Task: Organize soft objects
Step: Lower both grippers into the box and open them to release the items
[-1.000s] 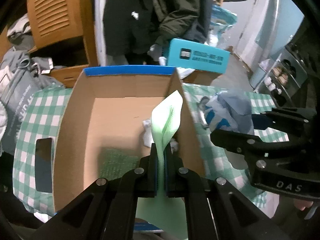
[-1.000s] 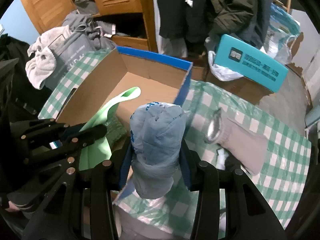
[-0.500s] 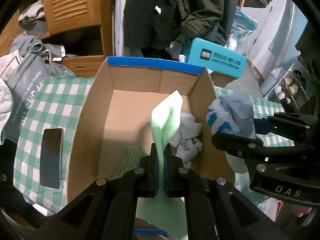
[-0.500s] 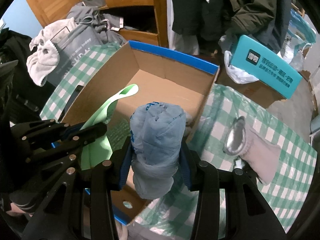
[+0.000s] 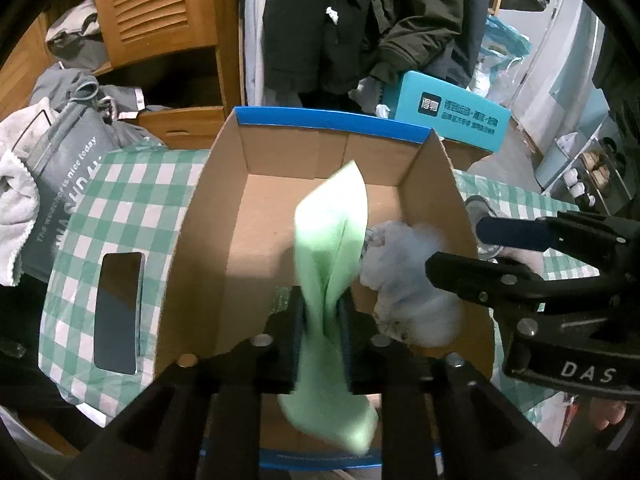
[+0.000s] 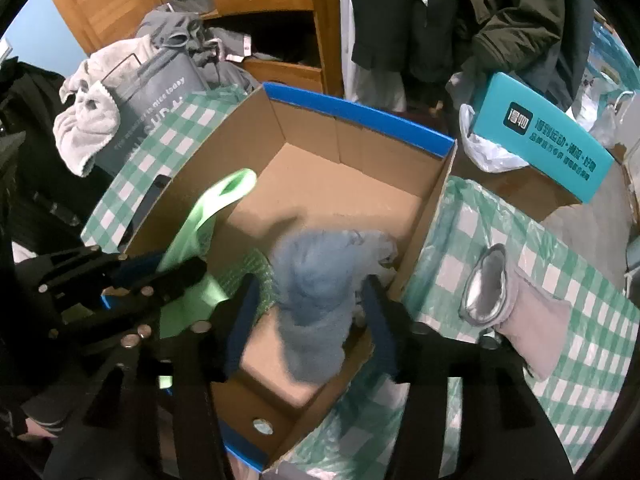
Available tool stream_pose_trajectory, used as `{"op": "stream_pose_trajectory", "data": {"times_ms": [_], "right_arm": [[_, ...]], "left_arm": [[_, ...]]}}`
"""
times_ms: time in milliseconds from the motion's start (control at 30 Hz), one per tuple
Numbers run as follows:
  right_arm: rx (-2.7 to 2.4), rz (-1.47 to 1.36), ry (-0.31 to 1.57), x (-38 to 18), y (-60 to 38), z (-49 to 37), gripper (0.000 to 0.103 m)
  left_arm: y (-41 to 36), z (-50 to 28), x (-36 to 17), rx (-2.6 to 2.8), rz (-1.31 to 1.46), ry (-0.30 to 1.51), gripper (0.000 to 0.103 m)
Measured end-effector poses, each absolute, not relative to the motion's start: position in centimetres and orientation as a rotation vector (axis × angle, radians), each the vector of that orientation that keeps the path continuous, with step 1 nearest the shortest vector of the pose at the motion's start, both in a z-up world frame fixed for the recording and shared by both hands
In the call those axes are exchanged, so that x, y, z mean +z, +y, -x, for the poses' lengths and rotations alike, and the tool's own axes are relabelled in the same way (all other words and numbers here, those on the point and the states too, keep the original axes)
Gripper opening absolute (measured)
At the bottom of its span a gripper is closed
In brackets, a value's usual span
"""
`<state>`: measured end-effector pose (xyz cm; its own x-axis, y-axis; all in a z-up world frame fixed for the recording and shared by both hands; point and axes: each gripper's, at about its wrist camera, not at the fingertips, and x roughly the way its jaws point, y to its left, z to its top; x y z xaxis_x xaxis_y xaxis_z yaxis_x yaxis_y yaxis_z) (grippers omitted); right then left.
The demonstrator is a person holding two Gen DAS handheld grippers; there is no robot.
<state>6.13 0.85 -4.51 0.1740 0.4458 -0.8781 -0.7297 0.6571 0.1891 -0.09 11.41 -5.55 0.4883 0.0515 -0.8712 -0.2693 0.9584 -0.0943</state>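
Note:
An open cardboard box (image 5: 400, 168) with a blue rim sits on the green checked tablecloth; it also shows in the right wrist view (image 6: 360, 140). My left gripper (image 5: 322, 316) is above the box's near end, its jaws slightly parted around a light green cloth (image 5: 332, 240) that looks blurred. My right gripper (image 6: 308, 312) is open over the box's right side, and a blue-grey bundle (image 6: 316, 296), blurred, sits between its spread fingers, apparently loose. The bundle shows in the left wrist view (image 5: 412, 280) against the box's right wall. A green textured cloth (image 6: 250, 272) lies on the box floor.
A grey sock (image 6: 516, 304) lies on the tablecloth right of the box. A dark phone (image 5: 118, 312) lies left of it. A teal carton (image 5: 448, 116) stands behind, a grey bag (image 5: 68, 176) with a white towel at far left. Coats hang beyond.
Both grippers have moved over the box. The right gripper has opened and the blue-grey bundle is dropping into the box. The left jaws have loosened on the green cloth.

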Motion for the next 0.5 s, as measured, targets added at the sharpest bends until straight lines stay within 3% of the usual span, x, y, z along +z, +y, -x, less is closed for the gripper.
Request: {"op": "stream_pose_trajectory", "data": {"times_ms": [133,500], "right_arm": [[0.848,0.293,1.109,-4.3,0.4,-6.2,0.066],[0.807,0.261,1.109,-3.8,-2.0,-6.9,0.067]], "left_arm": [[11.2,0.3,-5.1,0.209,0.209,1.02,0.037],[10.1,0.1,-4.5,0.188,0.198,1.013,0.046]]}}
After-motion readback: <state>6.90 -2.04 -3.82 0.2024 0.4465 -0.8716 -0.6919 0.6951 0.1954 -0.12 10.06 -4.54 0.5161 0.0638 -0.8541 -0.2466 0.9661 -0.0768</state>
